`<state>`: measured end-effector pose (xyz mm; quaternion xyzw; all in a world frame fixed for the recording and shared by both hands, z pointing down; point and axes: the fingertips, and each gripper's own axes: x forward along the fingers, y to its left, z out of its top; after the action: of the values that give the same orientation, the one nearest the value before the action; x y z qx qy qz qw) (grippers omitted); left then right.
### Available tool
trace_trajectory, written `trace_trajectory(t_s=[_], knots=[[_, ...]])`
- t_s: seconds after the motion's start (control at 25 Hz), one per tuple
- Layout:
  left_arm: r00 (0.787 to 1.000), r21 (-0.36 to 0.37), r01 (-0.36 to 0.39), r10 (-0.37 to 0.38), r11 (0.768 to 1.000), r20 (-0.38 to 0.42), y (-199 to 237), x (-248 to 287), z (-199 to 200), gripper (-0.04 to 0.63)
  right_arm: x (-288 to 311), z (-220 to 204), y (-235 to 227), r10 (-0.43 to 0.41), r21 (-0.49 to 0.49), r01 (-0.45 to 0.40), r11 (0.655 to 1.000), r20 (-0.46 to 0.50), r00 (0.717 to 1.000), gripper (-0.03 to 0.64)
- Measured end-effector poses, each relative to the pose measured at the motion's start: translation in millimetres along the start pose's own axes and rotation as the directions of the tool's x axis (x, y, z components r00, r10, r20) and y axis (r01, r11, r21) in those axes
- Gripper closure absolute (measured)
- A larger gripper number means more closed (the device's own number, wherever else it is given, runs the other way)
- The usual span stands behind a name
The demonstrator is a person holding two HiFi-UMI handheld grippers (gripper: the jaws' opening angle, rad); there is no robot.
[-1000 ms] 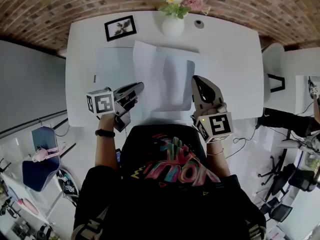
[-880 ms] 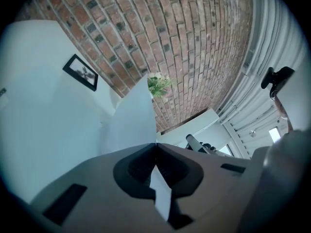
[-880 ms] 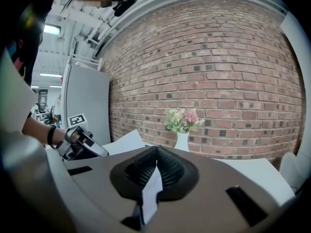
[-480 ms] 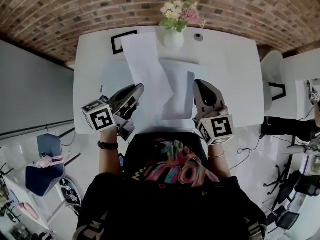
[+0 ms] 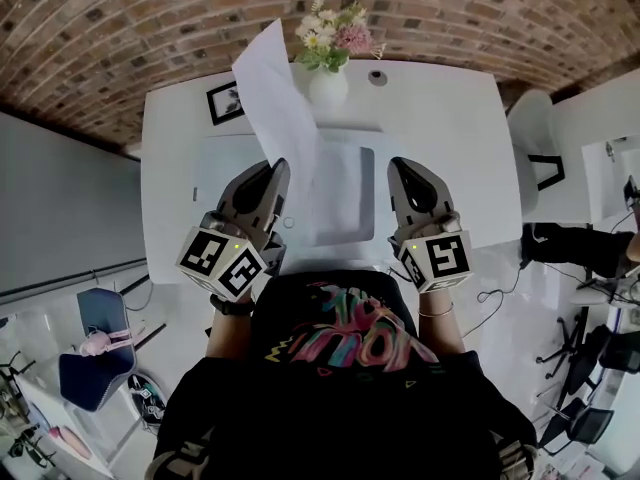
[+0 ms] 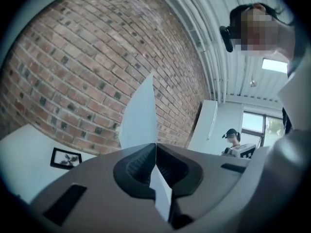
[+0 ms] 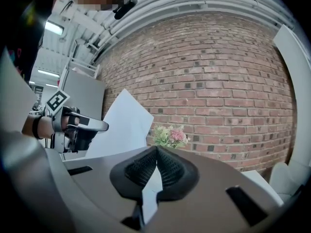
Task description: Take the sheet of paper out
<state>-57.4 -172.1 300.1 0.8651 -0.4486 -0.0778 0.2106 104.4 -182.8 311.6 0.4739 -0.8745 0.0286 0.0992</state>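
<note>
My left gripper (image 5: 271, 171) (image 6: 155, 144) is shut on the lower edge of a white sheet of paper (image 5: 276, 93) (image 6: 139, 116). The sheet stands up from the jaws in the air, above the table and leaning toward the flowers. Beneath it a translucent sleeve (image 5: 345, 198) lies flat on the white table (image 5: 450, 138). To the right of the sleeve my right gripper (image 5: 404, 168) (image 7: 156, 148) has its jaws together, and no object shows past its tips. In the right gripper view the raised paper (image 7: 122, 125) and my left gripper (image 7: 92, 125) appear at the left.
A white vase of flowers (image 5: 329, 63) (image 7: 170, 136) stands at the table's far edge, right behind the sheet. A black picture frame (image 5: 226, 101) (image 6: 65, 158) lies at the far left and a small round object (image 5: 377, 78) at the far middle. A brick wall is beyond.
My left gripper has risen and rolled, drawing the sheet up off the sleeve until it stands upright. The right gripper has lifted slightly.
</note>
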Motion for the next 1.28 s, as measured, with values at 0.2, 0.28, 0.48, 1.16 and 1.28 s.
trace_trajectory(t_s=[0.2, 0.28, 0.48, 1.16, 1.28], knots=[[0.998, 0.171, -0.058, 0.053, 0.983, 0.036, -10, 11, 7, 0.572, -8, -2, -11, -0.03, 0.001, 0.03, 1.0, -0.033, 0.999, 0.598], [0.996, 0.23, -0.082, 0.073, 0.97, 0.046, -12, 12, 7, 0.572, -9, 0, -15, -0.038, 0.004, 0.038, 0.999, -0.007, 0.999, 0.598], [0.993, 0.367, -0.116, 0.107, 0.923, 0.047, -16, 17, 3, 0.572, -9, 6, -22, -0.062, 0.023, 0.061, 0.998, 0.035, 0.997, 0.598], [0.98, 0.43, -0.2, 0.17, 0.881, 0.108, 4, 19, -3, 0.572, -3, -2, -24, -0.081, 0.003, 0.081, 0.997, 0.012, 0.997, 0.598], [0.979, 0.425, -0.201, 0.17, 0.883, 0.11, 6, 18, -4, 0.572, -3, -3, -22, -0.082, -0.004, 0.082, 0.997, 0.009, 0.997, 0.6]])
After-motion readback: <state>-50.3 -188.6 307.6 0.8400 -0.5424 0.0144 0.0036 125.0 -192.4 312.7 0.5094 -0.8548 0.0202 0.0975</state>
